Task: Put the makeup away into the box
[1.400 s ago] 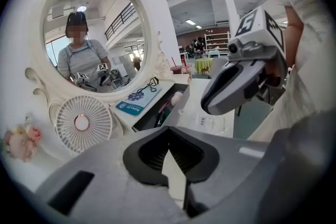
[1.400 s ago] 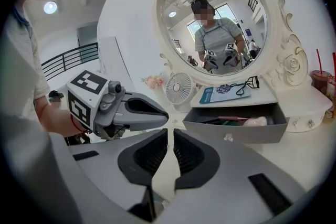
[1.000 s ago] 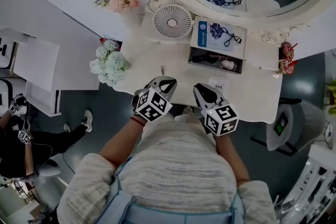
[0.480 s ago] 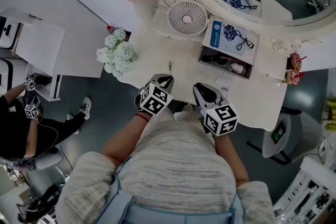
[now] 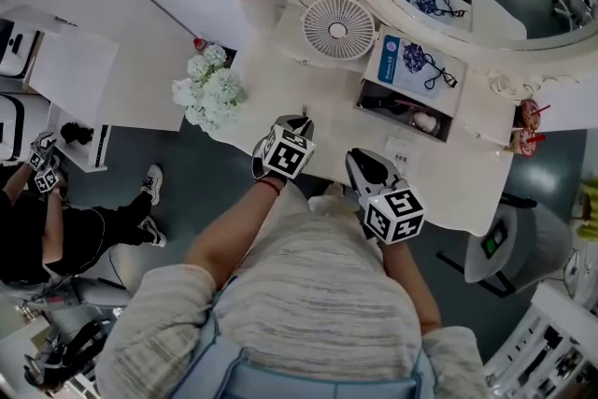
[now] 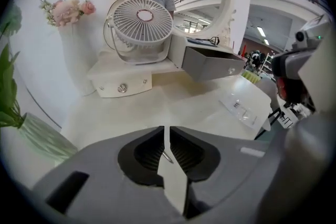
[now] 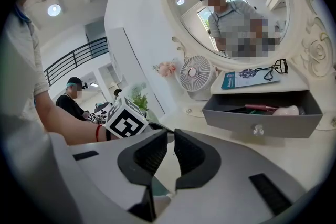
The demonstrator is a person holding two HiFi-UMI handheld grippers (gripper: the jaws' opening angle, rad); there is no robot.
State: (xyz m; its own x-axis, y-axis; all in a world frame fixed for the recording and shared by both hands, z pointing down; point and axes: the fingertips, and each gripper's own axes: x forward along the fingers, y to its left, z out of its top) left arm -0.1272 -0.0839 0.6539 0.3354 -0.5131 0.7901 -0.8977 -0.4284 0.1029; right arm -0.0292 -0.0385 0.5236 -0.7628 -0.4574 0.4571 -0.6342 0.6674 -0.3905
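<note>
On the white dressing bench point(image 5: 453, 180), our left gripper point(image 6: 167, 131), jaws all but closed and gripping nothing, hovers over a thin silvery makeup stick point(image 6: 165, 156). We should open wider, straddle it squarely, then carry it far right to the open grey drawer box point(image 7: 286, 115).

Striped grey knit top point(image 5: 318, 294), red wristband point(image 5: 271, 186) — grey left gripper point(image 6: 167, 131), right gripper point(image 7: 170, 136), 2 black-and-white marker cubes point(image 5: 289, 154).

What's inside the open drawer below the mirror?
The drawer holds a slim red stick and a pale rounded piece. Its front wall hides whatever lies lower.
</note>
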